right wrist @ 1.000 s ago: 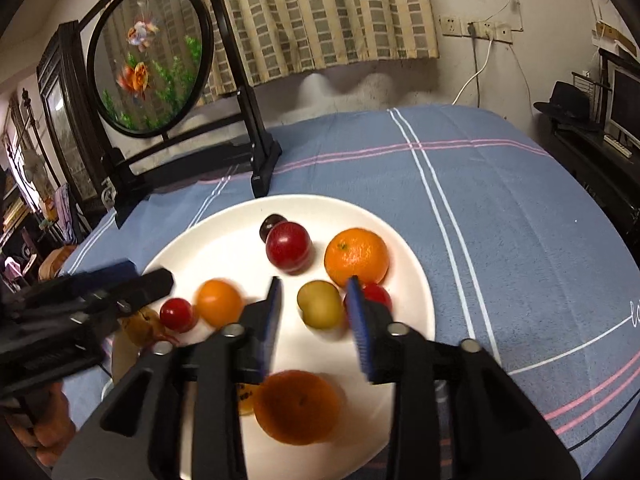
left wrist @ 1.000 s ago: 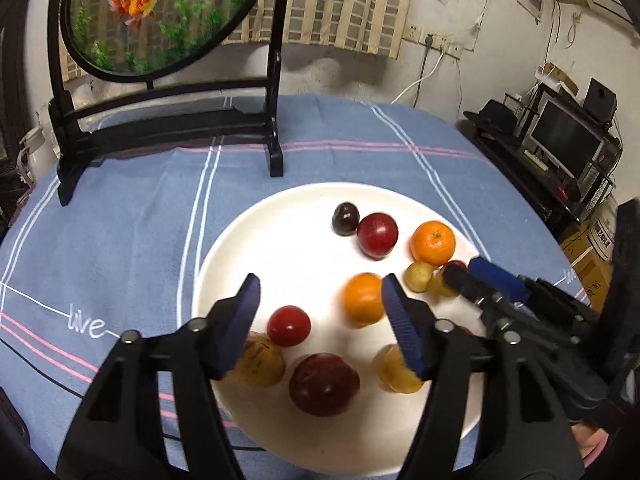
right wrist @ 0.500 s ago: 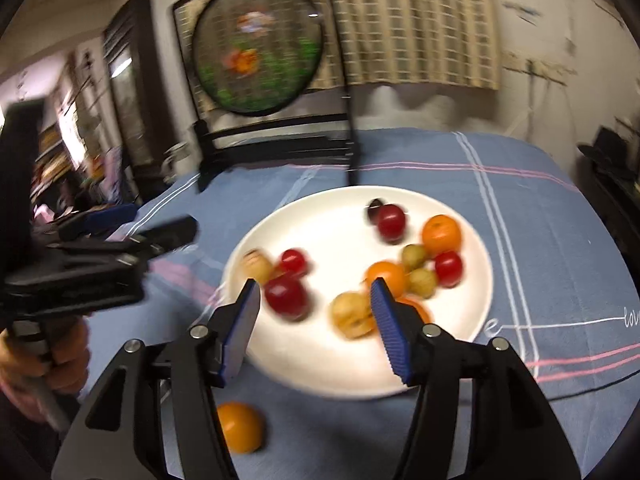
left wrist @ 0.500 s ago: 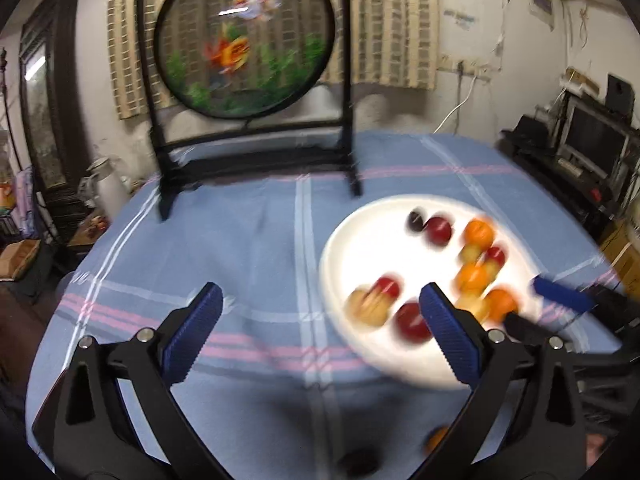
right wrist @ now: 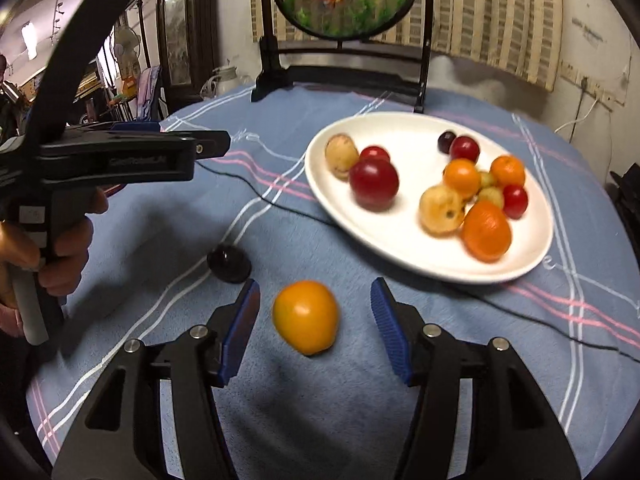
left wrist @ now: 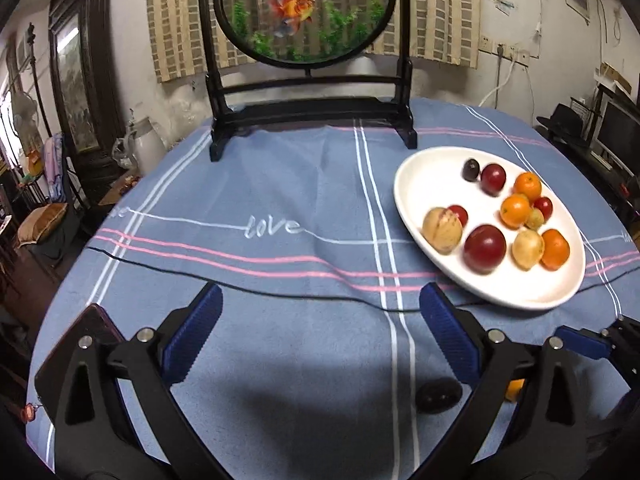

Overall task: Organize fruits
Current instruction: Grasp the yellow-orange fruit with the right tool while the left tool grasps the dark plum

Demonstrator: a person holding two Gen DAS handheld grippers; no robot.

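My right tool [right wrist: 312, 320] is released, jaws straddling the orange fruit [right wrist: 306, 316] on the desk [right wrist: 160, 240], ready to clench. My left tool [left wrist: 320, 332] is released and empty beside the dark plum [left wrist: 439, 396], near the plate [left wrist: 416, 184].

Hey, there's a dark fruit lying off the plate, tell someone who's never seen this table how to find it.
Start at the white plate on the blue cloth. Two fruits lie on the cloth before its near edge. Beside the orange one is the dark plum, the only near-black fruit off the plate.
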